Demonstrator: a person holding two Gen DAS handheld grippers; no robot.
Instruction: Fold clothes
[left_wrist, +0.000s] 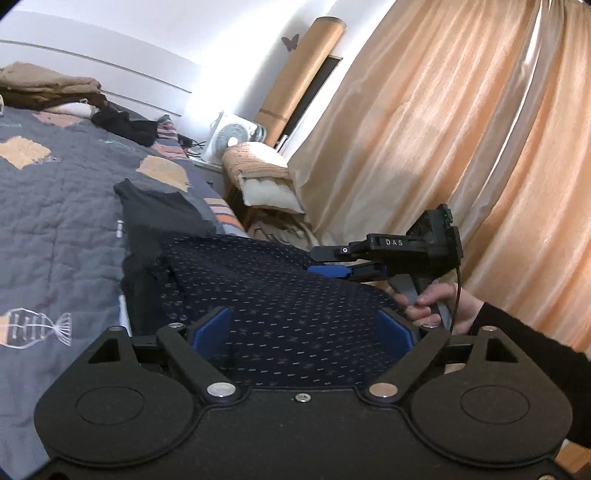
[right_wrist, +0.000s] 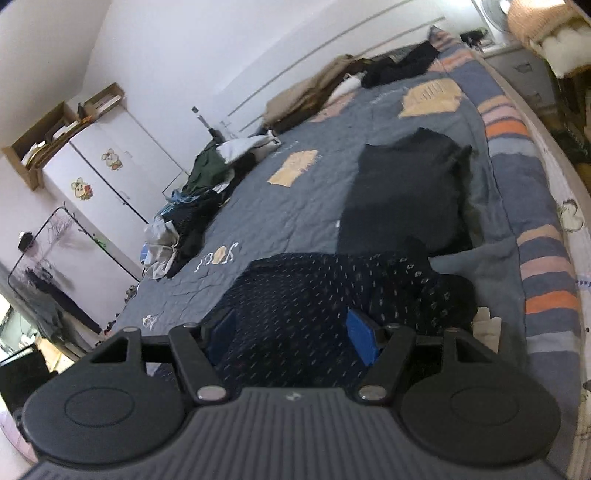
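Note:
A navy garment with a small dotted pattern (left_wrist: 280, 295) (right_wrist: 314, 288) lies rumpled at the near edge of the bed. My left gripper (left_wrist: 304, 328) hovers over it, blue pads spread wide, with cloth below the gap and no pad pressing on it. My right gripper (right_wrist: 291, 334) is also over this garment with its pads apart and nothing pinched. In the left wrist view the right gripper (left_wrist: 328, 262) reaches in from the right, carried by a hand (left_wrist: 436, 302). Just beyond lies a flat, folded dark garment (left_wrist: 162, 210) (right_wrist: 406, 192).
The bed has a grey-blue quilt (left_wrist: 55, 206) (right_wrist: 288, 206). A heap of unfolded clothes (right_wrist: 192, 206) sits at its far side and a tan stack (left_wrist: 48, 83) (right_wrist: 314, 92) by the headboard. Stacked pillows (left_wrist: 266, 177), a fan (left_wrist: 231, 138) and orange curtains (left_wrist: 443, 129) line the right.

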